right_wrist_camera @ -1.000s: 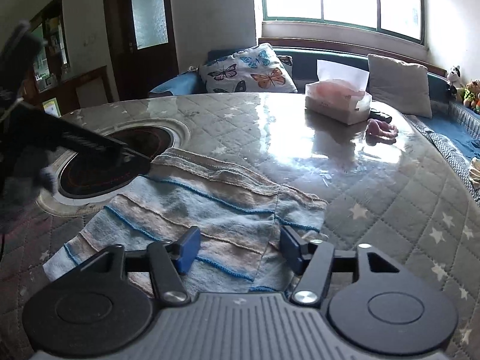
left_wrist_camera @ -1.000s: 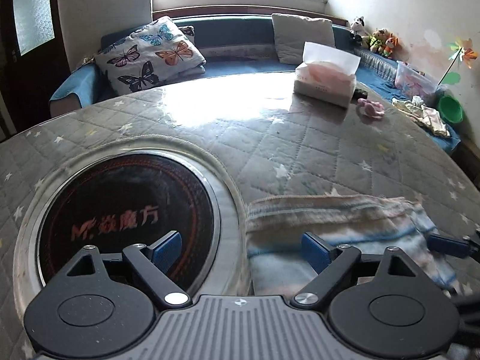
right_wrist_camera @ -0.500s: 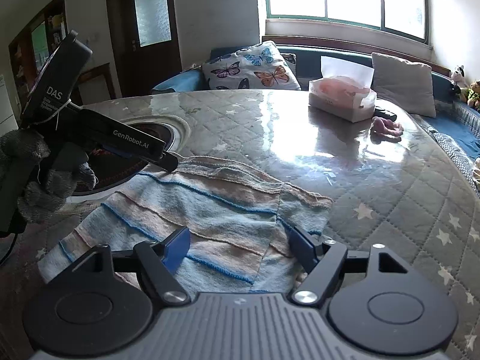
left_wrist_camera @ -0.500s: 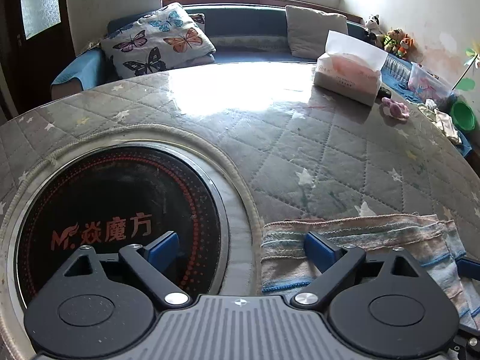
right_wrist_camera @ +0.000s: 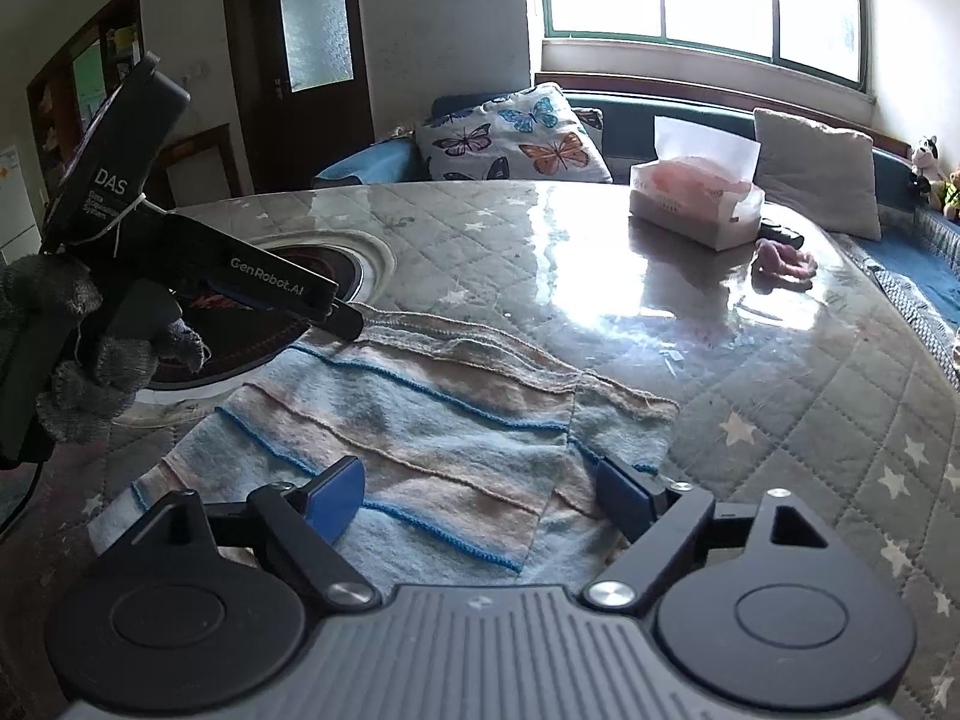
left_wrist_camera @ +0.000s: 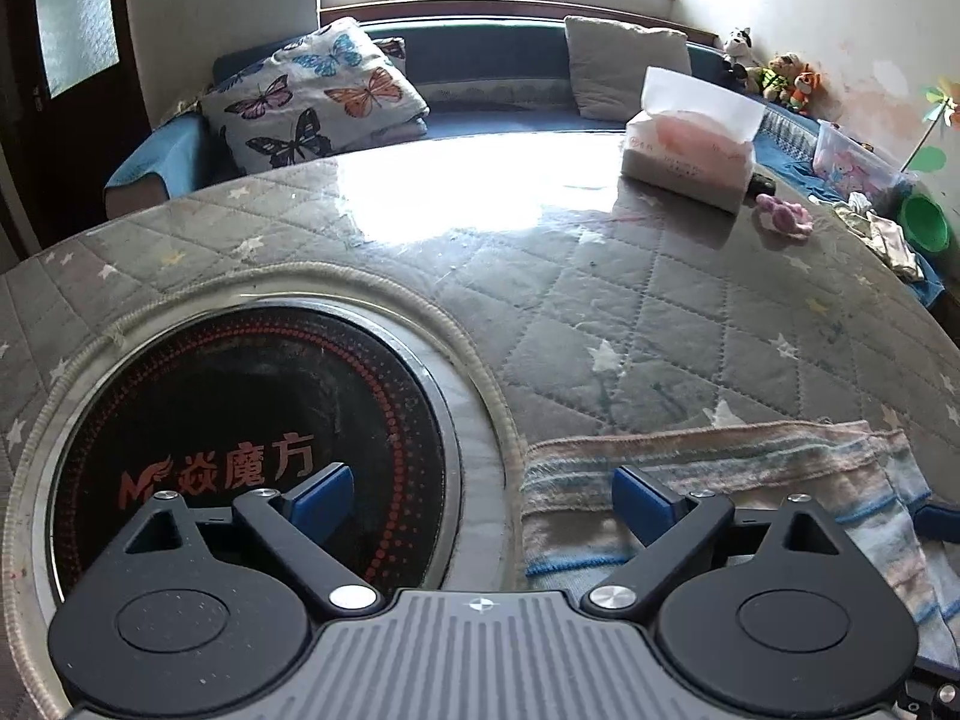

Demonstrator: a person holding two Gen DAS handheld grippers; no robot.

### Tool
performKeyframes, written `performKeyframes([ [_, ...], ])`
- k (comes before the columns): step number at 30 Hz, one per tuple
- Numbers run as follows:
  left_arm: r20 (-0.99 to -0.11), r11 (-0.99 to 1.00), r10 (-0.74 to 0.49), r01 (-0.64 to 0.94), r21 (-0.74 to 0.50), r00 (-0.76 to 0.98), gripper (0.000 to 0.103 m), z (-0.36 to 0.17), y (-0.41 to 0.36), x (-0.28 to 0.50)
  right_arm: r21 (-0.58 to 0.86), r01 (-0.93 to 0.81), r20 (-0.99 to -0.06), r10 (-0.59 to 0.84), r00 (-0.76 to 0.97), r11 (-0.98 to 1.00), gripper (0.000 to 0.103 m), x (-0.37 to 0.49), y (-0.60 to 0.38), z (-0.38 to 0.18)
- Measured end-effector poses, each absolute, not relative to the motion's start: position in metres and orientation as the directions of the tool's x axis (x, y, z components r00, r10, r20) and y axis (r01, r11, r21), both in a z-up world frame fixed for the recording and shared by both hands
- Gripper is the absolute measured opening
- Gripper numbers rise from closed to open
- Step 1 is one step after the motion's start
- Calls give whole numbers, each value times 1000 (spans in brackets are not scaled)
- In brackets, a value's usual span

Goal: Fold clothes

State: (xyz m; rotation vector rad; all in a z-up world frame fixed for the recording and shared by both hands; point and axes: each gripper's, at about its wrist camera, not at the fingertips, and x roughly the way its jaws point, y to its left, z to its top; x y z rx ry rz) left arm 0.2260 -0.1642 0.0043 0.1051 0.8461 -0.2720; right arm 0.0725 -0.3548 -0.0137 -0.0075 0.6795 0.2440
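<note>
A striped garment (right_wrist_camera: 432, 426), pale blue and tan with bright blue seam lines, lies spread on the quilted tabletop (right_wrist_camera: 810, 396), its far left corner reaching the rim of the inset cooktop (left_wrist_camera: 252, 450). It looks like light, soft knit that will sag and drape when lifted, so a pinch at a hemmed edge or corner seems the surest hold (the flat middle would only bunch up). The left claw (left_wrist_camera: 480, 498) stands wide open and empty, straddling that left edge. The right claw (right_wrist_camera: 480, 498) is likewise spread wide, holding nothing, low over the garment's near right part.
</note>
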Motion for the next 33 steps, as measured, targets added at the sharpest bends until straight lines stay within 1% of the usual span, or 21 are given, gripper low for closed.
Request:
performKeyframes([
  [2,-746,959,-201,285,-15,635,96,7,-163,219,72,-215,-615,213,759,974,92,68,-355,-12],
  [5,-735,955,-211,295,-16,644,98,12,-161,206,67,-191,-602,193,775,979,100,60,-355,-8],
  [8,-722,952,-225,304,-21,654,101,18,-158,193,69,-175,-588,181,789,982,101,51,-355,-3],
  [10,-711,951,-238,309,-31,662,103,21,-155,184,73,-165,-579,176,796,984,103,45,-355,0],
  [19,-671,947,-272,314,-61,689,103,32,-138,145,95,-102,-554,138,821,990,103,18,-351,3],
  [24,-660,946,-273,320,-53,700,103,32,-130,123,108,-70,-543,118,831,992,103,4,-347,3],
  [33,-677,944,-266,327,-40,686,103,22,-117,93,56,-17,-544,44,838,998,103,-15,-338,-2],
])
